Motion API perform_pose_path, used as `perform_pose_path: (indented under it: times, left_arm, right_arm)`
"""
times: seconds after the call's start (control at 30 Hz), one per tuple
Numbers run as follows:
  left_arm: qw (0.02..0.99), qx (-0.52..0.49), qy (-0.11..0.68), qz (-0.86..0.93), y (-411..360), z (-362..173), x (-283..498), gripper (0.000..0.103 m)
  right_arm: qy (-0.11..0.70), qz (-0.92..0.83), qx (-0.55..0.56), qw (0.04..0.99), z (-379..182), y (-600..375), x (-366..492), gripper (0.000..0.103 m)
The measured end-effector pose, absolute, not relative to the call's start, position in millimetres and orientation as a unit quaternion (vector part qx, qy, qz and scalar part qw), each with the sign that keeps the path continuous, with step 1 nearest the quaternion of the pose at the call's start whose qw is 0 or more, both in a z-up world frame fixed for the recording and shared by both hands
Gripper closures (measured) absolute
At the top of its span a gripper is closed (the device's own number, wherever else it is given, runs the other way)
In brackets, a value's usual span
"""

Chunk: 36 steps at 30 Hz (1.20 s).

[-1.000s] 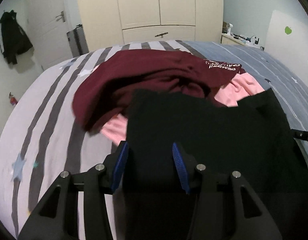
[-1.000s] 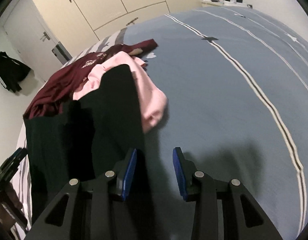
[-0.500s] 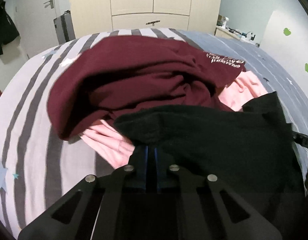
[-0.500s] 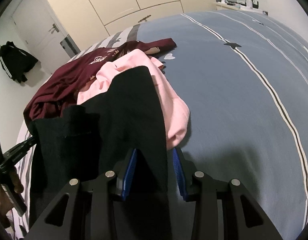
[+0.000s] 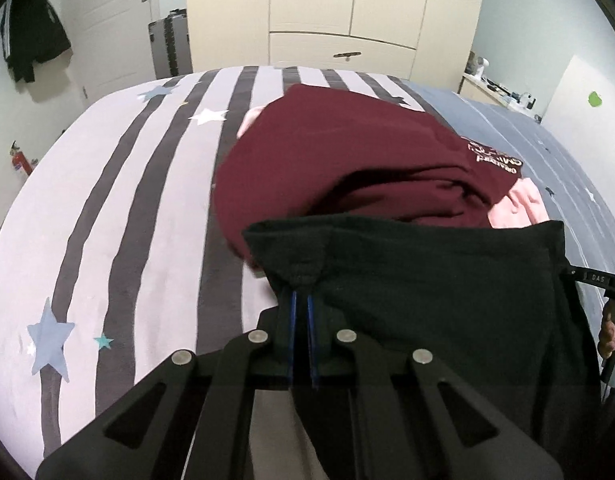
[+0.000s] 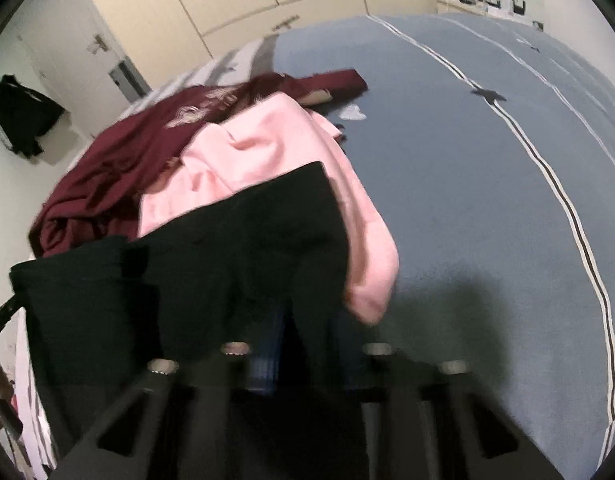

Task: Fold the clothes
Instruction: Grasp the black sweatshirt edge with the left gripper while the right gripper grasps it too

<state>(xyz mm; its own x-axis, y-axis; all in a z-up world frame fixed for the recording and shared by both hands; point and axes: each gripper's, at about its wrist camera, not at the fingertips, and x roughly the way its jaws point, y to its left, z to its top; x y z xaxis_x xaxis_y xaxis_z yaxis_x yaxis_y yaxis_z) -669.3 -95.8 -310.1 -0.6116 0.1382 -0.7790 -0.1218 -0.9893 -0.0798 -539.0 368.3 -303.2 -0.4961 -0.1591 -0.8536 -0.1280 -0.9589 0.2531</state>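
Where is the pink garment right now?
In the right wrist view the pink garment lies mid-frame on the bed, between the maroon top at left and the black garment overlapping its near edge.

White print on the maroon top [image 5: 347,168], upside down in left wrist view, reads approx "CREATIVE", 2nd line too blurry. "DAS" on a black bar [image 5: 599,279] at right edge. Right wrist view: maroon top's [image 6: 119,168] print is smeared, illegible.

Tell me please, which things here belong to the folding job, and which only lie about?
Job:
left gripper, shut on black garment
right gripper, blurred
maroon garment
pink garment

Lying about:
suitcase
hanging jacket
wardrobe
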Motion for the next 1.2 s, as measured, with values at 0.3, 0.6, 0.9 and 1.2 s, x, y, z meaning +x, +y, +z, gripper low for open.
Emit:
perform_pose_path:
  times: [0.3, 0.6, 0.9, 1.2]
  left_arm:
    - [0.048, -0.434, 0.000, 0.900, -129, -295, -669, 0.099]
    - [-0.002, -0.473, 0.014, 0.881, -167, -304, -674, 0.099]
    - [0.017, -0.442, 0.019, 0.896, -139, -284, -672, 0.099]
    - [-0.028, -0.452, 0.006, 0.891, -155, -278, -697, 0.103]
  right_arm:
    - [-0.129, -0.874, 0.467, 0.035, -262, 379, -531, 0.096]
    - [-0.122, -0.870, 0.478, 0.006, -268, 388, -530, 0.099]
    - [-0.116, -0.880, 0.461, -0.018, -252, 401, -519, 0.099]
    - [-0.143, -0.870, 0.467, -0.072, -250, 443, -523, 0.099]
